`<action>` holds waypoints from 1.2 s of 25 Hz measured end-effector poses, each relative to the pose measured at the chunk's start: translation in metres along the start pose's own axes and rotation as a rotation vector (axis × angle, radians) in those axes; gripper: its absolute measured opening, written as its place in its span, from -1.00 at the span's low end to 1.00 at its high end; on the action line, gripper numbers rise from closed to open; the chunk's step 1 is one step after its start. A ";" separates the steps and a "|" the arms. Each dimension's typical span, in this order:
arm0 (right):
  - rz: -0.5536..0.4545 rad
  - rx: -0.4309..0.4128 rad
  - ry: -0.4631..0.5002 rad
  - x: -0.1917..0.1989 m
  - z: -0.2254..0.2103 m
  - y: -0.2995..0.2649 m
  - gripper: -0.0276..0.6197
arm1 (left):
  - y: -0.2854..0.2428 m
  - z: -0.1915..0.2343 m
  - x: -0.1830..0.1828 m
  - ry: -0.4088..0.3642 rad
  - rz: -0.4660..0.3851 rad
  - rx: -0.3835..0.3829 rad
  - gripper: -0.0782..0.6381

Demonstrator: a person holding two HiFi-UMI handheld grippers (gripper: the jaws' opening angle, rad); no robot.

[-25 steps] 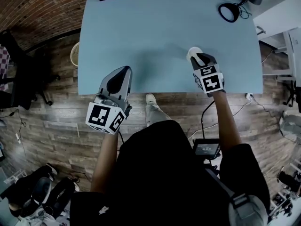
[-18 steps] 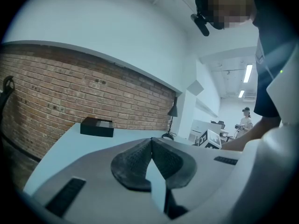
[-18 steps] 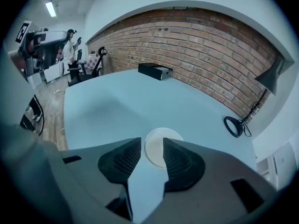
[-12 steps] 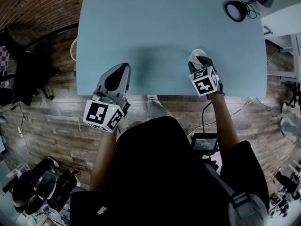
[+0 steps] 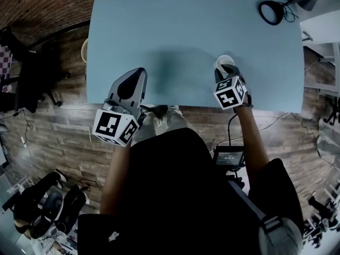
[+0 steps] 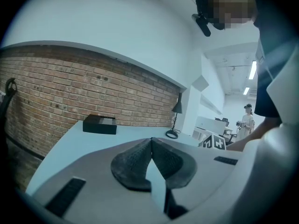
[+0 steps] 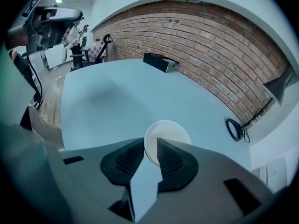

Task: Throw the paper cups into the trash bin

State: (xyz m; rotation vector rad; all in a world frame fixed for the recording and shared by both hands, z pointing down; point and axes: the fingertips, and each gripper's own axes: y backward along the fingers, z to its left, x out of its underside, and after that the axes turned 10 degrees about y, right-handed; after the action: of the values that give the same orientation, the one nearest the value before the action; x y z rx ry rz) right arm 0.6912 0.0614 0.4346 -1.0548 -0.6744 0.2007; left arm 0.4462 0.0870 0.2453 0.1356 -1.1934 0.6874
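- Paper cup: upright on the table, toward its 4 o'clock edge
- Right gripper: fingers closing, a gap visible between them, the cup's near rim standing in that gap
- Left gripper: fingers pressed together on nothing, over the table's edge at 7 o'clock
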 end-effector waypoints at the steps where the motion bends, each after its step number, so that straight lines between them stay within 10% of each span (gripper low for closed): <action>1: 0.000 0.005 0.001 0.000 -0.001 0.000 -0.66 | -0.001 0.000 0.001 0.002 0.001 0.001 -0.76; 30: -0.068 0.028 0.037 -0.060 -0.006 0.007 -0.85 | -0.001 0.036 -0.006 0.050 -0.030 0.021 -0.76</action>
State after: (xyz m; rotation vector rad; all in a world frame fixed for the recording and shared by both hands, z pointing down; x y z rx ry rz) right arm 0.6489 0.0325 0.4022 -1.0055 -0.6708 0.1311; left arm 0.4165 0.0679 0.2545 0.1529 -1.1349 0.6730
